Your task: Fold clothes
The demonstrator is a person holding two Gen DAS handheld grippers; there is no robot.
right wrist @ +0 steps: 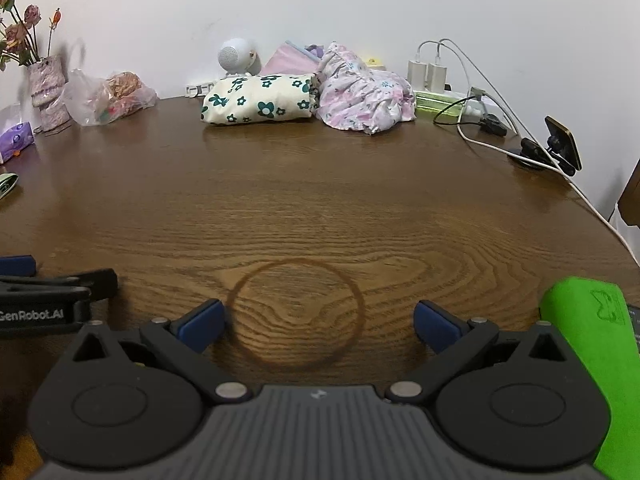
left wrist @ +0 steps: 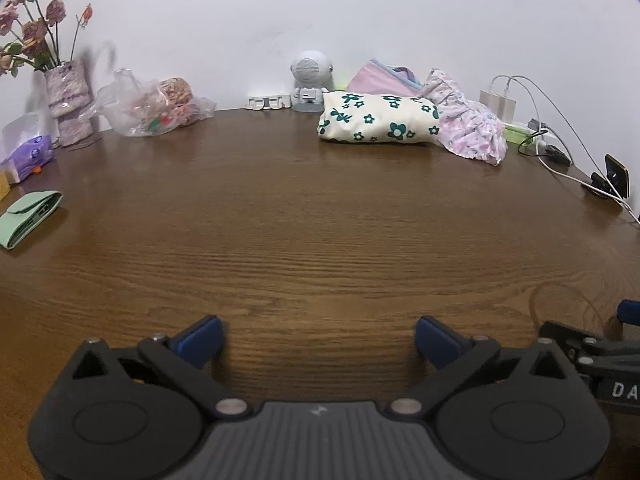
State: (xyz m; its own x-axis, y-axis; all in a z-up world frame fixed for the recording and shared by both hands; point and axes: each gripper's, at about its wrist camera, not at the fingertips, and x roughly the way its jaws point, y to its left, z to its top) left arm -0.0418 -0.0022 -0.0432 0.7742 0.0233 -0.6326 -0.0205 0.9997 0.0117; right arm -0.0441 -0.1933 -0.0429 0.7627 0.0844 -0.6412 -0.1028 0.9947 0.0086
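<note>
A folded cream cloth with dark green flowers (left wrist: 378, 124) (right wrist: 260, 100) lies at the back of the wooden table (left wrist: 320, 220) (right wrist: 320, 200). A crumpled pink flowered garment (left wrist: 468, 128) (right wrist: 360, 96) sits beside it on the right, with a pink folded piece (left wrist: 380, 80) behind. A folded pale green cloth (left wrist: 28, 216) lies at the left edge. My left gripper (left wrist: 320, 340) is open over bare wood, nothing between its blue pads (left wrist: 200, 340). My right gripper (right wrist: 320, 324) is open too, above a ring stain, and shows at the left wrist view's right edge (left wrist: 592, 352).
A vase of dried roses (left wrist: 66, 100), a plastic bag of snacks (left wrist: 156, 106), a purple tissue pack (left wrist: 28, 156), a small white robot figure (left wrist: 310, 80), chargers with cables (right wrist: 448, 80) and a phone holder (right wrist: 560, 148) line the table's back and sides. A bright green object (right wrist: 592, 360) lies beside my right gripper.
</note>
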